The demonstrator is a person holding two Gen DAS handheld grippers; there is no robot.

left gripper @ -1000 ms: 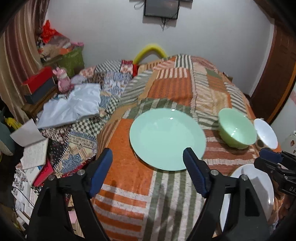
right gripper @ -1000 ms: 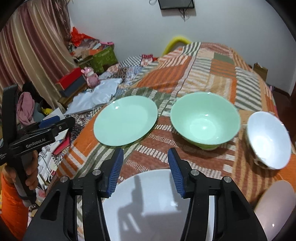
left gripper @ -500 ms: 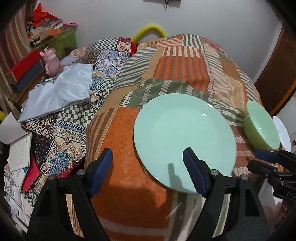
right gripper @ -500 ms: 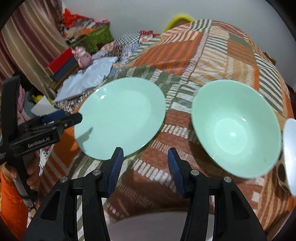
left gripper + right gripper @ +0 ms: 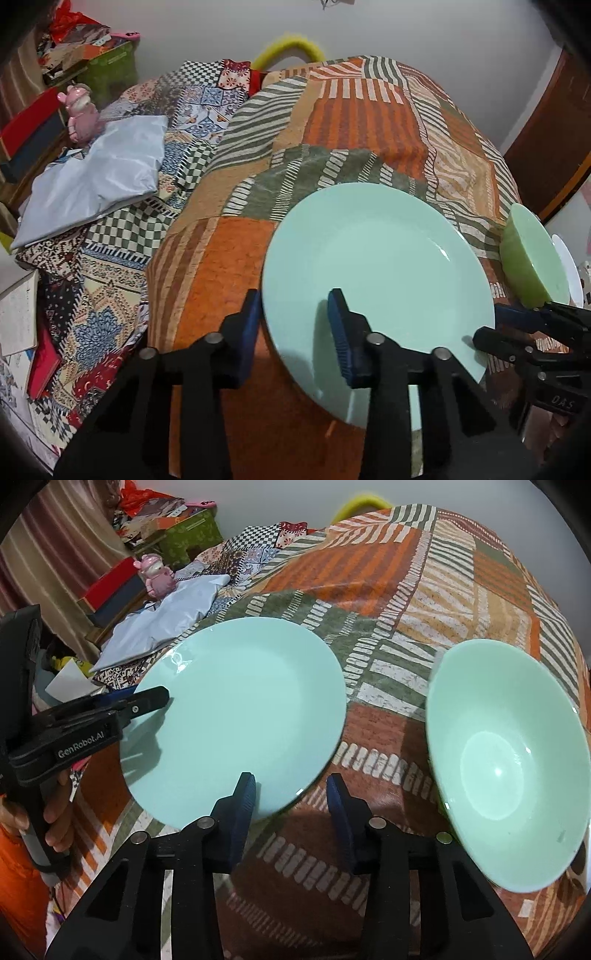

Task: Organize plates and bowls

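A mint green plate (image 5: 376, 273) lies on the patchwork bed cover; it also shows in the right wrist view (image 5: 240, 716). A green bowl (image 5: 506, 760) sits to its right, seen side-on in the left wrist view (image 5: 524, 262). My left gripper (image 5: 295, 325) is open, its jaws astride the plate's near left rim, one finger over the plate. My right gripper (image 5: 290, 808) is open, its jaws astride the plate's near right rim. The left gripper shows in the right wrist view (image 5: 147, 701) at the plate's left edge. A white bowl (image 5: 569, 266) peeks out behind the green bowl.
The bed cover (image 5: 351, 110) stretches back to a white wall. A grey-blue bag (image 5: 96, 177), a pink toy (image 5: 79, 114), boxes and books (image 5: 18, 310) lie off the bed's left side. A brown door (image 5: 550, 140) stands at the right.
Both grippers have moved forward and down to the green plate; their jaws now straddle its rim and have narrowed. The white plate in front has dropped out of view.
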